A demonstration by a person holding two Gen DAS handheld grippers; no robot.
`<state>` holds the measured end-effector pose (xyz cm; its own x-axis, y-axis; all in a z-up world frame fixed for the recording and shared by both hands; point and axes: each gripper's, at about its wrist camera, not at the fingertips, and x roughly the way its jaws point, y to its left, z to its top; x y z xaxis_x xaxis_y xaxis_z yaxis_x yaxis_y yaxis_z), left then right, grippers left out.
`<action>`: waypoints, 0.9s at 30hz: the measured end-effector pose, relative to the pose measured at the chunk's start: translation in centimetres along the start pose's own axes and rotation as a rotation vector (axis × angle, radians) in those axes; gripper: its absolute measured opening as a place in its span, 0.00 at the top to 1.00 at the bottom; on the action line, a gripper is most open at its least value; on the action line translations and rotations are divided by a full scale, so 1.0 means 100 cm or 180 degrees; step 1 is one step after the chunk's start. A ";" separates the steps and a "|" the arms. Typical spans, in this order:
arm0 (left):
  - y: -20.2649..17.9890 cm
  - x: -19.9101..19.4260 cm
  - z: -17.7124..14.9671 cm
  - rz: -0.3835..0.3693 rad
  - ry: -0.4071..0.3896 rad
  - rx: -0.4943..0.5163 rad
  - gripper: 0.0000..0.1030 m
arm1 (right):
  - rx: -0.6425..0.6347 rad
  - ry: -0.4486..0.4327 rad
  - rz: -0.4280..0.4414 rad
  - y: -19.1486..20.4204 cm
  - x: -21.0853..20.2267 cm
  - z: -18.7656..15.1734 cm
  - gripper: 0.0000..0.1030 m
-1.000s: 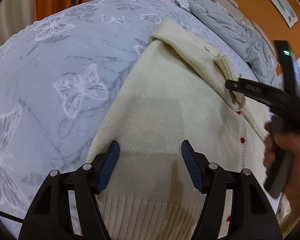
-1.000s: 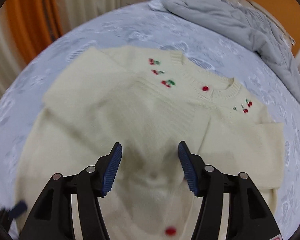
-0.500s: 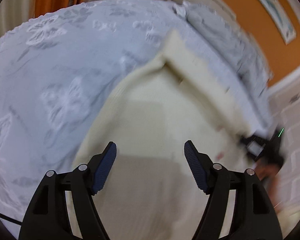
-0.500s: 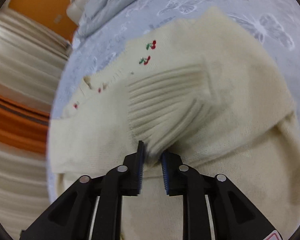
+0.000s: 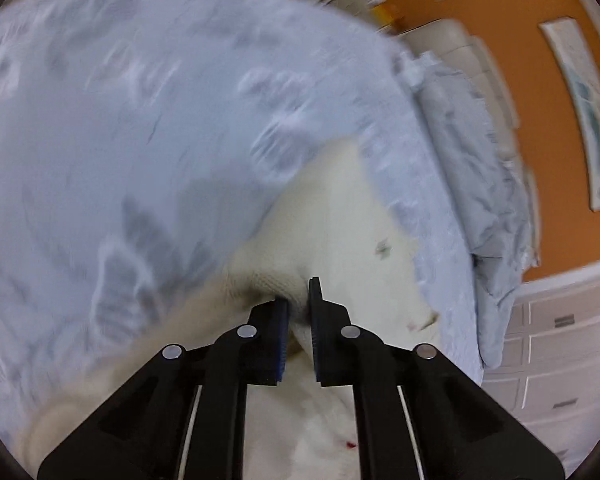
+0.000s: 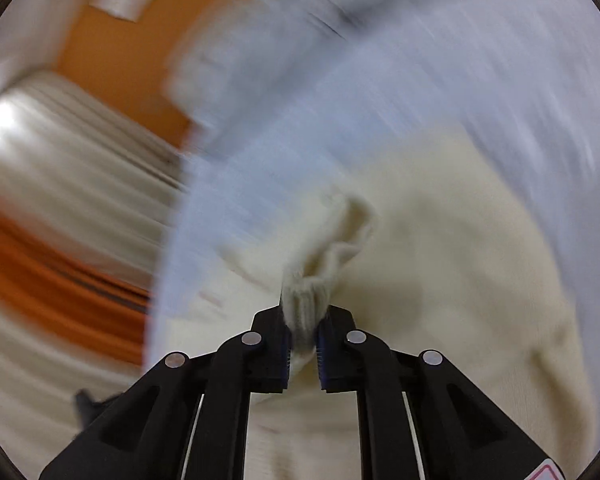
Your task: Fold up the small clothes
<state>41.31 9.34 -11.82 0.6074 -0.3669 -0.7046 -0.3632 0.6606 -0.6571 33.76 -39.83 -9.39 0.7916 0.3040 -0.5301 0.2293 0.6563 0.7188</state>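
A cream knit cardigan [image 5: 340, 216] with small red buttons lies on a pale blue butterfly-print bedspread [image 5: 120, 120]. My left gripper [image 5: 298, 300] is shut on a fold of the cardigan's edge, the fabric bunched between the blue pads. In the right wrist view my right gripper [image 6: 302, 320] is shut on the cardigan's ribbed hem [image 6: 304, 300], lifted and bunched above the rest of the cardigan [image 6: 460, 260]. Both views are blurred by motion.
A rumpled grey duvet [image 5: 480, 168] lies along the bed's far right side. An orange wall with a framed picture [image 5: 584, 120] and white drawers [image 5: 560, 360] stand beyond it. Cream and orange curtains [image 6: 60, 200] hang left of the bed [image 6: 420, 60].
Both grippers were open over the flat cardigan a second ago. The right shut on the ribbed hem first, then the left shut on the cardigan's edge; both have swung and lifted fabric.
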 end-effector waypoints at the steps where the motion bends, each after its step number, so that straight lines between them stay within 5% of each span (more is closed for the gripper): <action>1: -0.005 -0.008 -0.001 0.0006 -0.0113 0.0145 0.91 | -0.0122 -0.0168 0.0167 0.010 -0.015 0.005 0.92; 2: -0.004 -0.009 -0.004 0.0011 -0.0132 0.0222 0.91 | -0.0263 -0.0281 0.0181 0.012 -0.020 0.006 0.92; 3: -0.003 -0.005 -0.007 0.0024 -0.0092 0.0260 0.91 | -0.0361 -0.0125 -0.0199 0.000 -0.002 0.005 0.92; 5: 0.007 0.013 -0.017 0.0291 0.0082 0.0341 0.91 | -0.0077 0.0603 -0.0860 -0.051 0.050 -0.010 0.92; 6: 0.012 0.018 -0.021 0.0342 0.0130 0.0323 0.91 | -0.0076 0.0680 -0.0943 -0.061 0.055 -0.017 0.92; 9: 0.021 0.020 -0.026 0.0325 0.0083 0.0374 0.88 | -0.0066 0.0421 -0.0756 -0.056 0.036 -0.020 0.92; 12: 0.019 0.022 -0.027 0.0358 0.0082 0.0476 0.87 | -0.0030 0.0556 -0.0871 -0.068 0.045 -0.026 0.93; 15: 0.016 0.017 -0.024 0.0393 0.0070 0.0546 0.84 | -0.0033 0.0436 -0.1077 -0.056 0.027 -0.023 0.77; 18: 0.009 -0.008 -0.024 0.0271 -0.0107 0.0554 0.85 | -0.0419 -0.0005 -0.1322 -0.027 -0.006 -0.027 0.74; 20: 0.006 -0.030 -0.026 0.0145 -0.0270 0.0570 0.84 | -0.0623 -0.0104 -0.1151 -0.009 -0.014 -0.031 0.76; 24: -0.021 -0.044 -0.021 -0.0044 -0.0506 0.0711 0.59 | -0.1196 0.0478 -0.0703 0.043 0.040 -0.050 0.84; 27: -0.041 0.003 -0.007 0.0188 -0.0212 0.0853 0.57 | -0.1480 0.0823 -0.0692 0.067 0.093 -0.057 0.84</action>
<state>42.46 6.04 -9.53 0.6390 -0.2847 -0.7146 -0.2049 0.8324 -0.5149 39.40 -28.68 -12.02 0.5764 0.2488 -0.7784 0.0519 0.9395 0.3387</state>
